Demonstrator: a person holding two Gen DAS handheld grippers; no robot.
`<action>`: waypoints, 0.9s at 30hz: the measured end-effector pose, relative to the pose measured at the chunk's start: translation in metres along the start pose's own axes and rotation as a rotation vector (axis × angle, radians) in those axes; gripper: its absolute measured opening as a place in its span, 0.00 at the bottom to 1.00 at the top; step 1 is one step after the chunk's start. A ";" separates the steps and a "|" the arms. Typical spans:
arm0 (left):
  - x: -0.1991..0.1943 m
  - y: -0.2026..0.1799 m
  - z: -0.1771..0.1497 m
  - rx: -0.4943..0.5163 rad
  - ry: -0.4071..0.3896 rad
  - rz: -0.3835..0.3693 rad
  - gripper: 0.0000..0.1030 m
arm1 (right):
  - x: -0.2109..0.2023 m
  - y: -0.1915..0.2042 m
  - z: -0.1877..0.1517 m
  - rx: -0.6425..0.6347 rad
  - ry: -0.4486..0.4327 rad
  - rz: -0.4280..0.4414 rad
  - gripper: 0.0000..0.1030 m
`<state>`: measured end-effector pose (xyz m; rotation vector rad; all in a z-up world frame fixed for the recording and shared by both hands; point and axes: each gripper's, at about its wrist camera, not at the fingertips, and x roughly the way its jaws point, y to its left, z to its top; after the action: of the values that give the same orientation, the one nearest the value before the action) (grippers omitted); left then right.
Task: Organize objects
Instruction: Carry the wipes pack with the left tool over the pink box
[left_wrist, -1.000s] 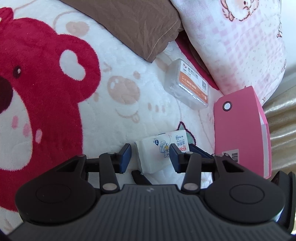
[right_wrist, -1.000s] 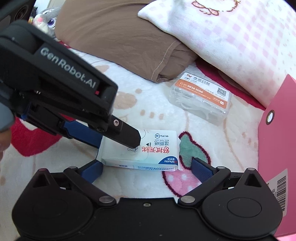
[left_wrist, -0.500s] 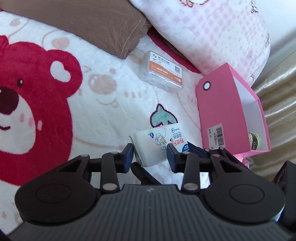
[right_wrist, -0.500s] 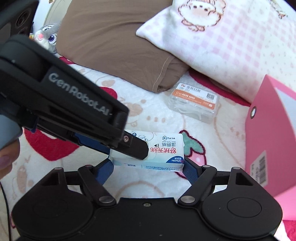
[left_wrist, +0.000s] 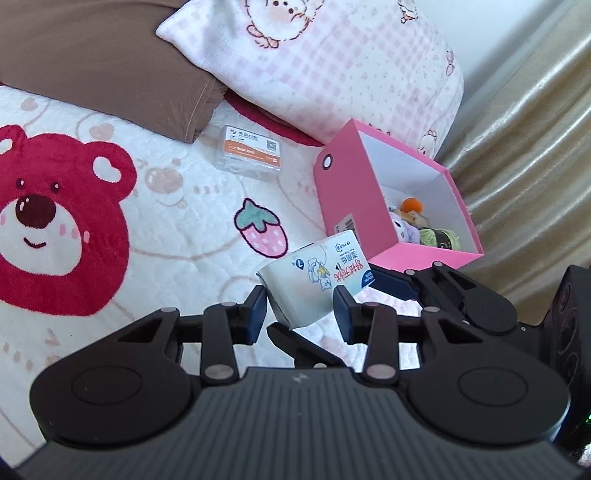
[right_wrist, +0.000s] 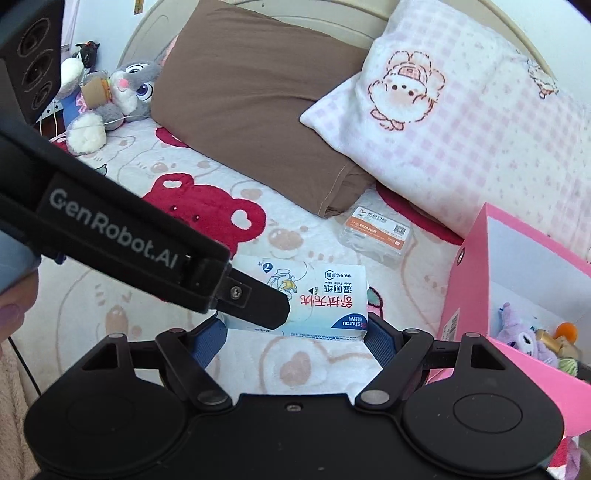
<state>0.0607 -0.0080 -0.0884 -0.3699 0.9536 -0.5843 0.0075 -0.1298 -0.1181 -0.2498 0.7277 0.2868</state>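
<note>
Now, both tools clamped on one wipes pack (right_wrist: 317, 295), left tool (left_wrist: 299, 308) across its short end, right tool (right_wrist: 295, 332) along its length, lifted above the bed (left_wrist: 177, 236) beside the pink box (left_wrist: 354, 206). Open quilt leftward. One clear case (left_wrist: 251, 153), two pillows. Box contents partly hidden.

2 close downward wrist views, shared wipes pack (left_wrist: 325, 275) (right_wrist: 314, 295)

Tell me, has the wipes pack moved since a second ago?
Yes. The wipes pack, held by both grippers, is lifted off the blanket and now nearer the pink box.
</note>
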 end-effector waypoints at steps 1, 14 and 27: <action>-0.003 -0.005 0.000 0.006 -0.002 -0.004 0.36 | -0.006 0.000 0.000 -0.011 -0.007 -0.006 0.81; -0.014 -0.094 0.029 0.131 0.053 -0.016 0.36 | -0.073 -0.043 0.015 0.040 -0.019 -0.073 0.81; 0.076 -0.169 0.094 0.199 0.097 -0.083 0.39 | -0.065 -0.149 0.026 0.084 -0.020 -0.229 0.81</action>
<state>0.1227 -0.1841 0.0038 -0.2048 0.9664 -0.7721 0.0284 -0.2709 -0.0368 -0.2480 0.6826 0.0413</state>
